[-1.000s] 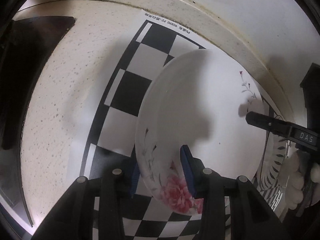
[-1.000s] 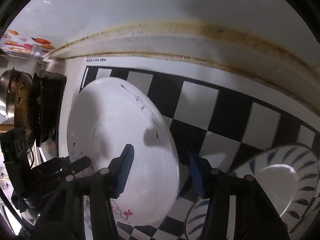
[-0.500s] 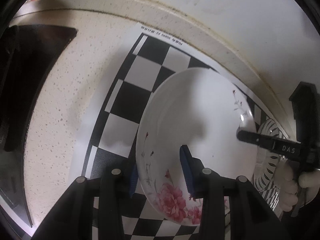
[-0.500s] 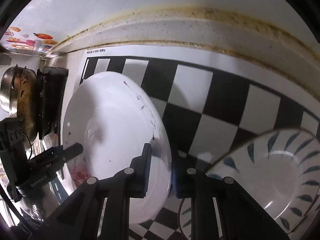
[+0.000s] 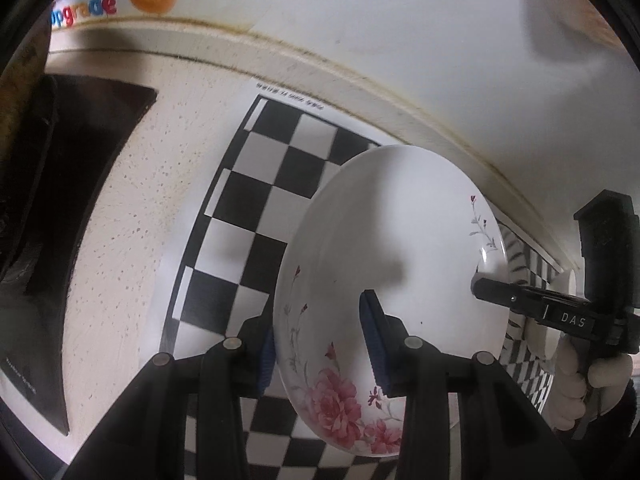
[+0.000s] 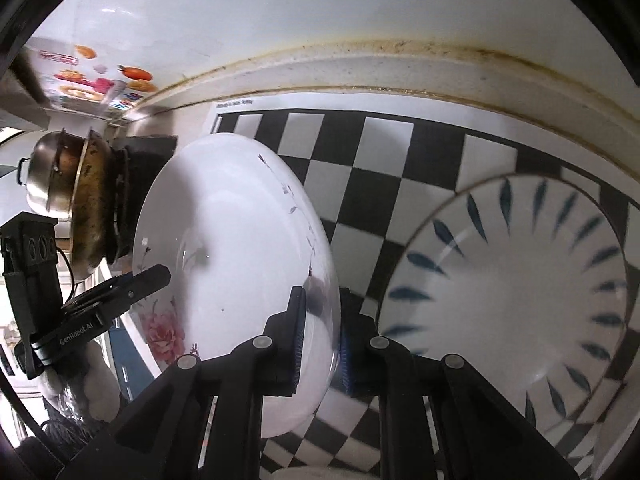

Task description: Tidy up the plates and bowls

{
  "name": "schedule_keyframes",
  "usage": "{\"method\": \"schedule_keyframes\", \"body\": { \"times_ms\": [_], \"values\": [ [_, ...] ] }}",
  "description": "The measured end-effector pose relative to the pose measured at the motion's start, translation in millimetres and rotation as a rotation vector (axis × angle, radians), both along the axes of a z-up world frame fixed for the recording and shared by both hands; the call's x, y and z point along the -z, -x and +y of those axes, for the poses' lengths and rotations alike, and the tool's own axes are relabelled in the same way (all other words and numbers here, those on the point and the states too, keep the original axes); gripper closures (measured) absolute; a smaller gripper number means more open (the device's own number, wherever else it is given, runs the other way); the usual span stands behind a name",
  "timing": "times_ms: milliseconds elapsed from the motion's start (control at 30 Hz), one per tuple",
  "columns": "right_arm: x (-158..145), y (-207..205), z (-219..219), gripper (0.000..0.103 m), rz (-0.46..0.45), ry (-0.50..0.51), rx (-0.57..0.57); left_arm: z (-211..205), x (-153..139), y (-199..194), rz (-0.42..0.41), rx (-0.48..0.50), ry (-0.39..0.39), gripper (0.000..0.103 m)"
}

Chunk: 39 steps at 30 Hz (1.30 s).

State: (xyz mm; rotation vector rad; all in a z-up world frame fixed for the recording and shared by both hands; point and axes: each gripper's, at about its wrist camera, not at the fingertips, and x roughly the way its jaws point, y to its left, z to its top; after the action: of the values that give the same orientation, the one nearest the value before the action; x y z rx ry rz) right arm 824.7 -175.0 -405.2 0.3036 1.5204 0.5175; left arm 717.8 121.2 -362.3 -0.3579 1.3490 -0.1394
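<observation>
Both grippers hold the flowered plate [image 5: 392, 280] tilted above the checkered mat [image 5: 256, 216]. The left gripper [image 5: 320, 344] pinches the plate's rim by the pink flowers; the right gripper [image 6: 320, 340] is closing on the opposite rim, pads against it. A blue-leaf bowl [image 6: 520, 292] lies on the mat just right of the plate. A pot [image 6: 68, 196] stands well left of it.

The white rose-printed ceramic plate [image 6: 236, 264] stood tilted above the black-and-white checkered mat [image 6: 384, 160], left of the blue-leaf-patterned white plate [image 6: 516, 292]; a steel pot [image 6: 56, 176] sat far left.
</observation>
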Motion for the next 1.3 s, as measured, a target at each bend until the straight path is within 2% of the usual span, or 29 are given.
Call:
{"method": "schedule_keyframes", "body": {
  "times_ms": [200, 433, 633, 833, 1033, 1300],
  "values": [
    [-23, 34, -25, 0.086, -0.010, -0.026, 0.035, -15, -25, 24, -0.033, 0.034, 0.003, 0.068],
    [-40, 86, -53, 0.086, -0.027, -0.032, 0.091, -59, -38, 52, -0.038, 0.086, 0.009, 0.068],
    [-49, 143, -88, 0.086, -0.030, -0.020, 0.140, -97, -41, 81, -0.033, 0.173, 0.003, 0.068],
    [-38, 198, -116, 0.086, -0.009, -0.023, 0.200, -128, -33, 110, -0.004, 0.258, -0.003, 0.068],
    [-14, 251, -143, 0.086, 0.025, -0.036, 0.259, -150, -7, 136, 0.054, 0.325, -0.013, 0.068],
    [14, 295, -152, 0.086, 0.082, -0.004, 0.277, -165, 23, 159, 0.139, 0.359, -0.041, 0.068]
  ]
}}
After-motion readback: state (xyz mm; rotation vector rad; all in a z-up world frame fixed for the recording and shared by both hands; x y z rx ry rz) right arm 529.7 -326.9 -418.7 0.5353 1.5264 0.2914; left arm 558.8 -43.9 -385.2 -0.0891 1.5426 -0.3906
